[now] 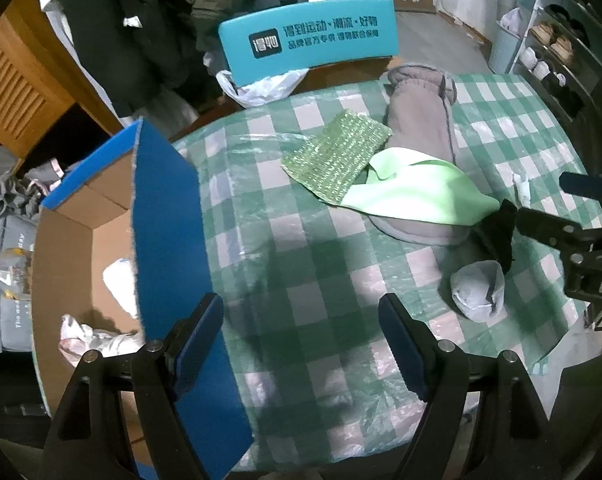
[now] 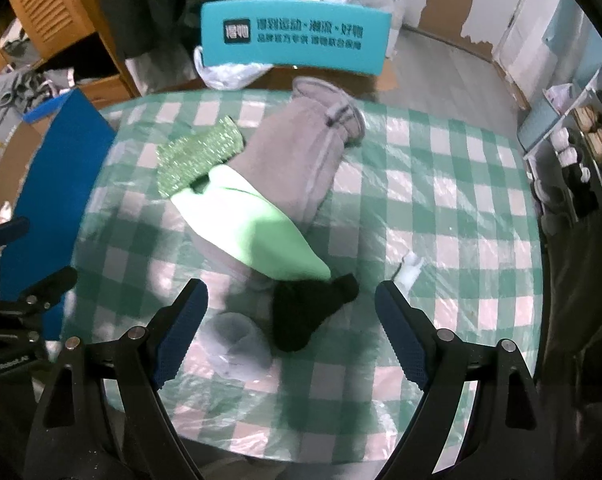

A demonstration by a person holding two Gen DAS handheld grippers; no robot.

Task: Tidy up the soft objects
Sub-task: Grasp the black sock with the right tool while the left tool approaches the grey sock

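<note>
On the desk (image 1: pixel 301 248) with its green-and-white checked plastic cover, your left gripper (image 1: pixel 301 344) hung with jaws wide and empty beside the blue-flapped cardboard box (image 1: pixel 81 240). Further right lay the sparkly green knitted cloth (image 1: pixel 337 156), the pale green smooth cloth (image 2: pixel 257 232) over a grey fleece roll (image 2: pixel 301 152), and a rolled grey sock (image 2: pixel 237 344) touching a black sock (image 2: pixel 309 312), under your right gripper (image 2: pixel 291 336), jaws spread, holding nothing.
</note>
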